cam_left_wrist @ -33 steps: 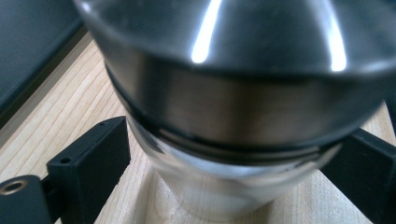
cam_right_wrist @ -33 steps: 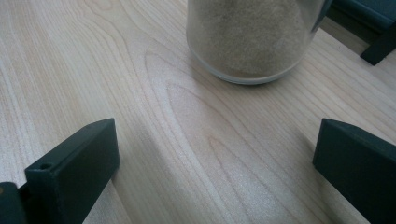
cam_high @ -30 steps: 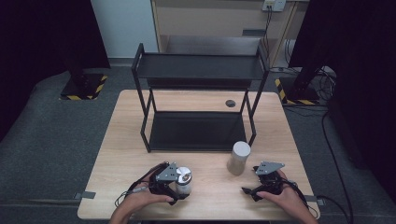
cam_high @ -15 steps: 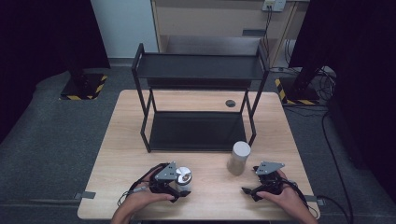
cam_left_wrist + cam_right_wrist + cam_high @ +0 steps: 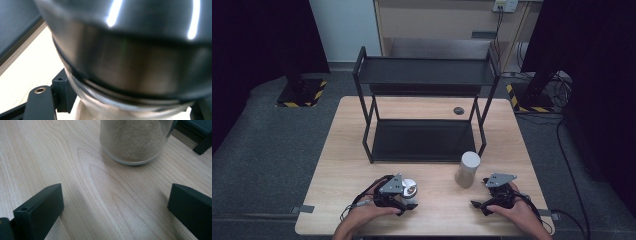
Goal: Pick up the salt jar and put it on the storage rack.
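A small jar with a shiny metal lid (image 5: 410,188) stands near the table's front edge, left of centre. My left gripper (image 5: 408,196) lies level on the table with that jar (image 5: 130,70) between its jaws. The jaws have just been closing, and the left finger (image 5: 41,102) sits against the jar's side. A taller jar of sandy powder with a pale lid (image 5: 468,169) stands to the right. My right gripper (image 5: 482,193) rests just right of it, open, and the tall jar (image 5: 135,142) is ahead of its fingertips (image 5: 40,207) and apart from them.
A black two-tier metal rack (image 5: 427,75) stands on the far half of the wooden table (image 5: 347,165), its lower shelf bare. A dark cable grommet (image 5: 458,110) sits behind it. Bare wood lies between the two grippers.
The left gripper's jaws have drawn in around the small jar. Both hands and both jars stay where they were.
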`<act>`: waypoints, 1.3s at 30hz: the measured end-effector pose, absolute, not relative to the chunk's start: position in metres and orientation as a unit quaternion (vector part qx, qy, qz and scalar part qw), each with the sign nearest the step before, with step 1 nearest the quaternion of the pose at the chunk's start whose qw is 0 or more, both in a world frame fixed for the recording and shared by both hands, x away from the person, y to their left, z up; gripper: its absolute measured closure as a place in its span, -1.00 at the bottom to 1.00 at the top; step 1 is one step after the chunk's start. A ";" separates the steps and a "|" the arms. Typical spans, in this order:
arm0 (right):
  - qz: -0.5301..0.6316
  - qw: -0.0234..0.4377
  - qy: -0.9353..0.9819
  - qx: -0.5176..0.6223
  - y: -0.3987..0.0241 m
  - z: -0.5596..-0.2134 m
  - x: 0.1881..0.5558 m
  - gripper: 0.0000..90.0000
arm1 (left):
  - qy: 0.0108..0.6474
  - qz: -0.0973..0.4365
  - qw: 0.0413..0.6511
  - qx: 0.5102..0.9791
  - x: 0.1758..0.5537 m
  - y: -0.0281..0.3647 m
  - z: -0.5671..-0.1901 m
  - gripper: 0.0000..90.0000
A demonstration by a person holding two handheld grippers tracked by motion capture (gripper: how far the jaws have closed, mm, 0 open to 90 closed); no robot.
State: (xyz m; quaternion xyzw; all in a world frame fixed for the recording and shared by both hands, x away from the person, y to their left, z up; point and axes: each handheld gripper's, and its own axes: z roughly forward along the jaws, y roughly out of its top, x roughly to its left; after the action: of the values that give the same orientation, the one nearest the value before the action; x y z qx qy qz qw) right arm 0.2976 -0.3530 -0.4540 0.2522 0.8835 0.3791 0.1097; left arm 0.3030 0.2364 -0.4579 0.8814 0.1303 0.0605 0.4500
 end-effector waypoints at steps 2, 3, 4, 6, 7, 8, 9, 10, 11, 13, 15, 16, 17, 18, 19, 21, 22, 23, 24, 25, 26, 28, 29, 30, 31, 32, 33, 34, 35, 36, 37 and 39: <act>0.379 0.110 0.884 0.252 -0.353 -0.454 0.298 -0.97 | 0.129 0.062 0.449 0.882 0.303 0.235 -0.458 -0.41; 0.379 0.110 0.884 0.252 -0.353 -0.454 0.298 -0.97 | 0.128 0.060 0.450 0.882 0.303 0.235 -0.458 -0.38; 0.379 0.110 0.884 0.252 -0.353 -0.454 0.298 -0.97 | 0.128 0.060 0.450 0.882 0.303 0.235 -0.458 -0.35; 0.379 0.110 0.884 0.252 -0.353 -0.454 0.298 -0.97 | 0.126 0.061 0.448 0.883 0.303 0.233 -0.458 -0.34; 0.379 0.110 0.884 0.252 -0.353 -0.454 0.298 -0.97 | 0.125 0.060 0.449 0.883 0.304 0.234 -0.458 -0.34; 0.379 0.110 0.884 0.252 -0.353 -0.454 0.298 -0.97 | 0.124 0.060 0.449 0.883 0.304 0.234 -0.459 -0.34; 0.379 0.110 0.884 0.252 -0.353 -0.454 0.298 -0.97 | 0.125 0.060 0.449 0.883 0.304 0.234 -0.459 -0.34; 0.379 0.110 0.884 0.252 -0.353 -0.454 0.298 -0.97 | 0.127 0.059 0.448 0.883 0.304 0.234 -0.458 -0.34; 0.379 0.110 0.884 0.252 -0.353 -0.454 0.298 -0.97 | 0.128 0.059 0.449 0.883 0.304 0.233 -0.458 -0.34; 0.379 0.110 0.884 0.252 -0.353 -0.454 0.298 -0.97 | 0.128 0.059 0.448 0.883 0.304 0.233 -0.458 -0.33; 0.379 0.110 0.884 0.252 -0.353 -0.454 0.298 -0.97 | 0.127 0.059 0.448 0.883 0.304 0.233 -0.458 -0.33; 0.379 0.110 0.884 0.252 -0.353 -0.454 0.298 -0.97 | 0.127 0.059 0.449 0.883 0.304 0.233 -0.458 -0.33; 0.379 0.110 0.884 0.252 -0.353 -0.454 0.298 -0.97 | 0.126 0.059 0.448 0.883 0.304 0.234 -0.458 -0.33; 0.379 0.110 0.884 0.252 -0.353 -0.454 0.298 -0.97 | 0.125 0.058 0.449 0.883 0.305 0.234 -0.458 -0.33; 0.379 0.110 0.884 0.252 -0.353 -0.454 0.298 -0.97 | 0.124 0.058 0.450 0.883 0.305 0.234 -0.458 -0.33; 0.379 0.110 0.884 0.252 -0.353 -0.454 0.298 -0.97 | 0.124 0.058 0.450 0.882 0.305 0.235 -0.459 -0.33; 0.379 0.110 0.884 0.252 -0.353 -0.454 0.298 -0.97 | 0.124 0.057 0.449 0.883 0.305 0.234 -0.458 -0.33; 0.379 0.110 0.884 0.252 -0.353 -0.454 0.298 -0.97 | 0.124 0.056 0.449 0.883 0.306 0.234 -0.458 -0.33; 0.379 0.110 0.883 0.252 -0.353 -0.454 0.298 -0.97 | 0.123 0.055 0.450 0.883 0.306 0.234 -0.458 -0.33; 0.379 0.110 0.884 0.252 -0.353 -0.454 0.298 -0.97 | 0.121 0.055 0.450 0.883 0.306 0.234 -0.458 -0.33; 0.379 0.110 0.884 0.252 -0.353 -0.454 0.298 -0.97 | 0.118 0.054 0.452 0.882 0.306 0.234 -0.458 -0.33; 0.379 0.110 0.884 0.252 -0.353 -0.454 0.298 -0.97 | 0.117 0.054 0.454 0.882 0.306 0.234 -0.457 -0.33; 0.379 0.110 0.884 0.252 -0.353 -0.454 0.298 -0.97 | 0.118 0.054 0.459 0.879 0.305 0.234 -0.456 -0.33; 0.379 0.110 0.884 0.252 -0.353 -0.454 0.298 -0.97 | 0.118 0.054 0.459 0.879 0.305 0.234 -0.456 -0.33; 0.379 0.110 0.884 0.252 -0.353 -0.454 0.298 -0.97 | 0.117 0.053 0.462 0.878 0.304 0.235 -0.454 -0.33; 0.379 0.110 0.884 0.252 -0.353 -0.454 0.298 -0.97 | 0.114 0.054 0.462 0.878 0.304 0.235 -0.453 -0.33; 0.379 0.110 0.884 0.252 -0.353 -0.454 0.298 -0.97 | 0.111 0.056 0.462 0.878 0.304 0.235 -0.452 -0.33; 0.379 0.110 0.884 0.252 -0.353 -0.454 0.298 -0.97 | 0.111 0.056 0.462 0.878 0.304 0.235 -0.452 -0.33; 0.379 0.110 0.883 0.252 -0.353 -0.454 0.298 -0.97 | 0.112 0.054 0.461 0.878 0.303 0.236 -0.451 -0.33; 0.379 0.110 0.884 0.252 -0.353 -0.454 0.298 -0.97 | 0.109 0.055 0.459 0.880 0.304 0.235 -0.450 -0.33; 0.379 0.110 0.884 0.252 -0.353 -0.454 0.298 -0.97 | 0.110 0.055 0.459 0.880 0.303 0.235 -0.449 -0.33; 0.379 0.110 0.883 0.252 -0.353 -0.454 0.298 -0.97 | 0.105 0.056 0.455 0.883 0.304 0.235 -0.448 -0.33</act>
State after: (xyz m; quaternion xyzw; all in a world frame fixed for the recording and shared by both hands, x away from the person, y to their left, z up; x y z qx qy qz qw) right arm 0.2976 -0.3530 -0.4540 0.2523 0.8835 0.3792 0.1098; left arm 0.3044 0.2352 -0.4482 0.8825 0.1054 0.0561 0.4548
